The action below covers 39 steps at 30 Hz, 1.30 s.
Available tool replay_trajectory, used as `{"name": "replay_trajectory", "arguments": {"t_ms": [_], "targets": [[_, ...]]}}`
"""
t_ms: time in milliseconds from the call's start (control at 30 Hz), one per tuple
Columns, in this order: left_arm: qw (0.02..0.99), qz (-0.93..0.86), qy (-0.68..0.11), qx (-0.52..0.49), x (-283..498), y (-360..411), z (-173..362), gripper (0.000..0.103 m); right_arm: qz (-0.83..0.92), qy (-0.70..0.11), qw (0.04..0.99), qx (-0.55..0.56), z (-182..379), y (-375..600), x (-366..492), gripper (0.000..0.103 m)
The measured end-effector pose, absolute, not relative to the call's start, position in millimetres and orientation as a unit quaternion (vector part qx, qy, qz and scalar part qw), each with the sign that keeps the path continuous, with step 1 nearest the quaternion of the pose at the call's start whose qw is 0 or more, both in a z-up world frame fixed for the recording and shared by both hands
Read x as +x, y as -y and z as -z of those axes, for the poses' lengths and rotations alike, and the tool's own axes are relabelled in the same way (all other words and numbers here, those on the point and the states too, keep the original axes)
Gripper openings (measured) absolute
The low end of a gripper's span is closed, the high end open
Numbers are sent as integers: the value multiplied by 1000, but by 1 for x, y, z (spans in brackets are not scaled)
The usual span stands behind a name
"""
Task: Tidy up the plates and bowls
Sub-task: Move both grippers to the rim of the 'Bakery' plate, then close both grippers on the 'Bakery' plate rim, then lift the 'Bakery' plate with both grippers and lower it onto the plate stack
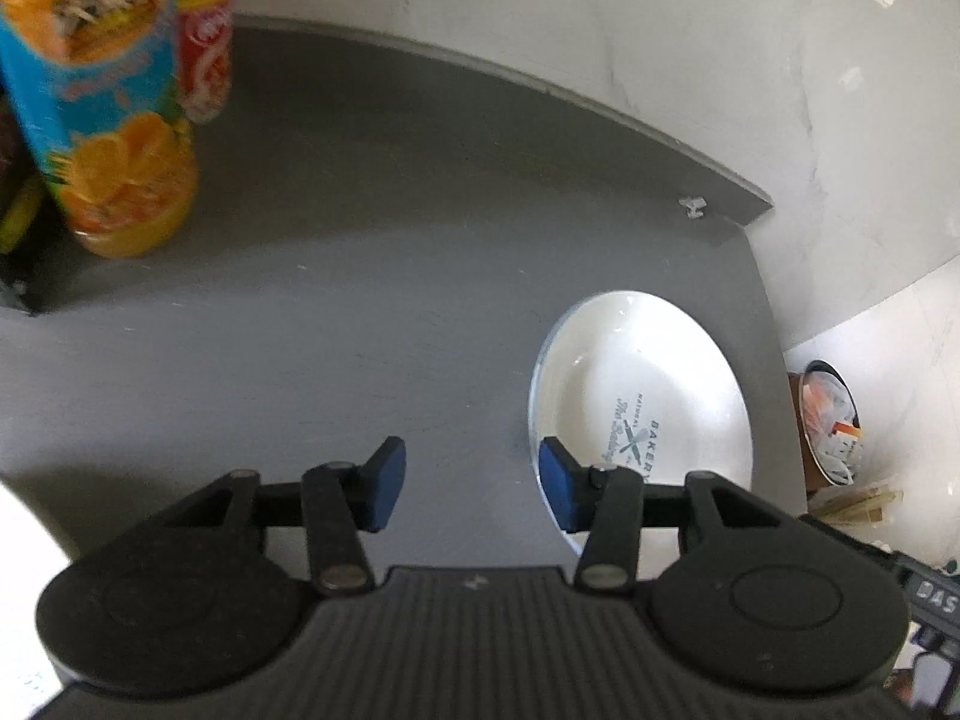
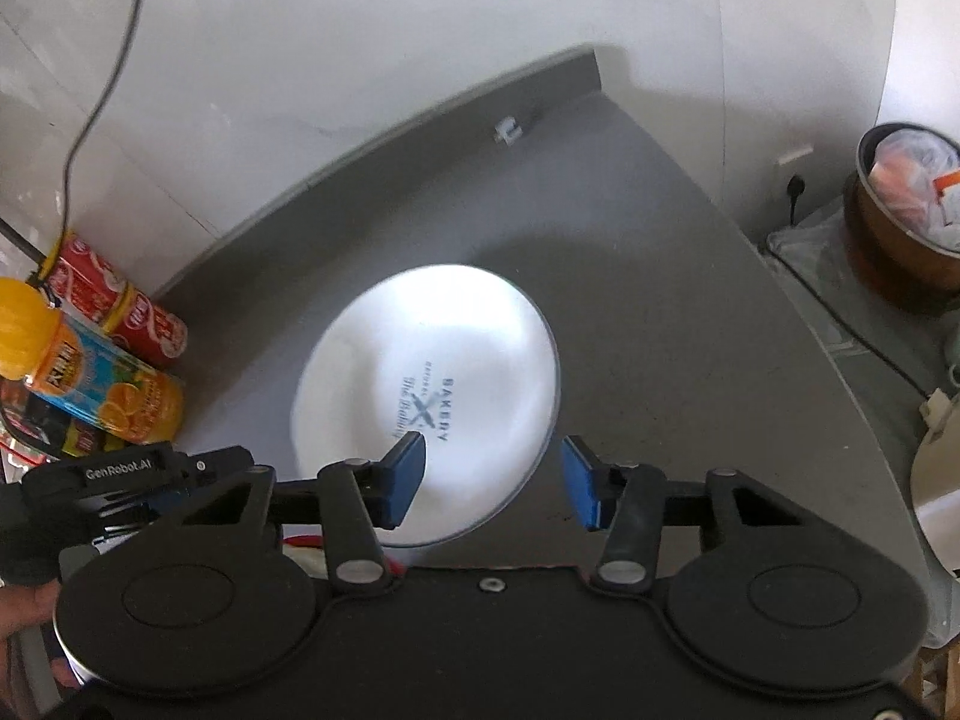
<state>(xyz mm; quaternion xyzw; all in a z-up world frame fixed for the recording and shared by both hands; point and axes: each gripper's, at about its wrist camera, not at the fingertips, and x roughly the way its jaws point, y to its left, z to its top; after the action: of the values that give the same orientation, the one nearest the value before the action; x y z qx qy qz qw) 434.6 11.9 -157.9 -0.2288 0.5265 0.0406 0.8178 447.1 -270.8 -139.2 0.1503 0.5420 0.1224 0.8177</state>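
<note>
A white plate (image 1: 648,396) with a "BAKERY" print lies flat on the grey counter (image 1: 360,276) near its right edge. It also shows in the right wrist view (image 2: 444,360), in the middle. My left gripper (image 1: 471,486) is open and empty above the counter, its right pad over the plate's near left rim. My right gripper (image 2: 492,480) is open and empty above the plate's near right rim, one pad over the plate and one over the counter (image 2: 660,300). The left gripper's body (image 2: 120,480) shows at the left of the right wrist view.
An orange juice bottle (image 1: 114,138) and a red can (image 1: 207,30) stand at the counter's back left, also in the right wrist view: bottle (image 2: 102,390), can (image 2: 114,306). A white wall backs the counter. A lined bin (image 2: 906,204) stands past the right edge.
</note>
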Motion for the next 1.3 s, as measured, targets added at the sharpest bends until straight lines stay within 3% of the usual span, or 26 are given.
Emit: {"name": "replay_trajectory", "arguments": {"t_ms": [267, 533, 667, 800, 933, 1300], "targets": [[812, -30, -532, -239, 449, -11, 180, 39, -140, -572, 796, 143, 179, 270, 466, 39], [801, -3, -550, -236, 467, 1, 190, 20, -157, -576, 790, 139, 197, 265, 473, 28], [797, 14, -559, -228, 476, 4, 196, 18, -161, -578, 787, 141, 205, 266, 476, 20], [782, 43, -579, -226, 486, 7, 205, 11, -170, -570, 791, 144, 206, 268, 479, 19], [787, 42, -574, -221, 490, 8, 204, 12, -179, -565, 793, 143, 202, 269, 477, 14], [816, 49, -530, -224, 468, -6, 161, 11, -192, -520, 821, 139, 161, 264, 467, 14]]}}
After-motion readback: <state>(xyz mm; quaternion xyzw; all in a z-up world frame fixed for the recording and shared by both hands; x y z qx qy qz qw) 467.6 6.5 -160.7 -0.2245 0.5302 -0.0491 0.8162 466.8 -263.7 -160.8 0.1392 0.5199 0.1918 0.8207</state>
